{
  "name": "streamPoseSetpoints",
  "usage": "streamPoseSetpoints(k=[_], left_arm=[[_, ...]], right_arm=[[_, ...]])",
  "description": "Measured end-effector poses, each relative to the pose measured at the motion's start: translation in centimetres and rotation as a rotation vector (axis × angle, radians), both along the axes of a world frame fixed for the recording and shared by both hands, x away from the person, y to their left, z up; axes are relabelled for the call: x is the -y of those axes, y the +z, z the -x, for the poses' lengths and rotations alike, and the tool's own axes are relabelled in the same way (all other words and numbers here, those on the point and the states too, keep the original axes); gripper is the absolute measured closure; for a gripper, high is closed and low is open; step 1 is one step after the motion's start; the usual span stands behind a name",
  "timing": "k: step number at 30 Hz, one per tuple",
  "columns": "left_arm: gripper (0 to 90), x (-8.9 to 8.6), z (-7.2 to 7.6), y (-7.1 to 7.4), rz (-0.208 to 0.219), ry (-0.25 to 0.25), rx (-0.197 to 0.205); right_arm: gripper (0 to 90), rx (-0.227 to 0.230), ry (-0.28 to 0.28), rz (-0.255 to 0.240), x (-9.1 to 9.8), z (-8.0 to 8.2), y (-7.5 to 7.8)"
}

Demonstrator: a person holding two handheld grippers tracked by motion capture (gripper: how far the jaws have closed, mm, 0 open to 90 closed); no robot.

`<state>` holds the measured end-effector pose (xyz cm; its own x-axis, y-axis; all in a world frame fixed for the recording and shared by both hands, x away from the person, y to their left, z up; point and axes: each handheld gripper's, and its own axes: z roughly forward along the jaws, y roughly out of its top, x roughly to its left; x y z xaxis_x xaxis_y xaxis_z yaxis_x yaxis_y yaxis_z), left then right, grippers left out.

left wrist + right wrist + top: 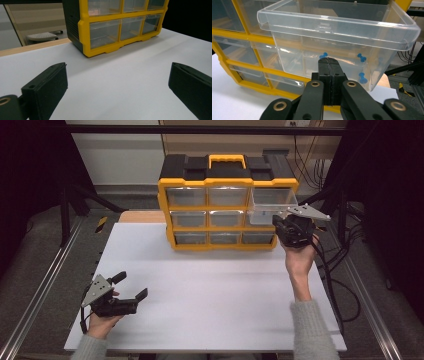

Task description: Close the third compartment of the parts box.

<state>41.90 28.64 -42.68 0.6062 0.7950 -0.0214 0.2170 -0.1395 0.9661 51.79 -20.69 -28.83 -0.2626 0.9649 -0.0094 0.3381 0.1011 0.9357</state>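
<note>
Right hand-held gripper (329,61), jaws together, meets the clear drawer (337,32) above the white table (210,290); dark room.

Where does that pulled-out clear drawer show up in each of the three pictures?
High view: the clear drawer juts from the top-right slot of the yellow organizer, just behind the right hand-held gripper.
Left gripper view: I cannot make it out; the organizer's lower drawers sit at the top.
Right gripper view: it spans the upper frame, with blue pushpins inside.
Shared landmark: the yellow organizer.
</note>
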Motion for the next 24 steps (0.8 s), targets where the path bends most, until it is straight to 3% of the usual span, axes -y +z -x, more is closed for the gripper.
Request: streamPoseSetpoints(k=[24], left_arm=[[1.8,-0.1,0.0,0.0,-0.001,0.001,0.000]], right_arm=[[90.0,0.015,-0.045,0.002,-0.1,-3.2,-0.4]])
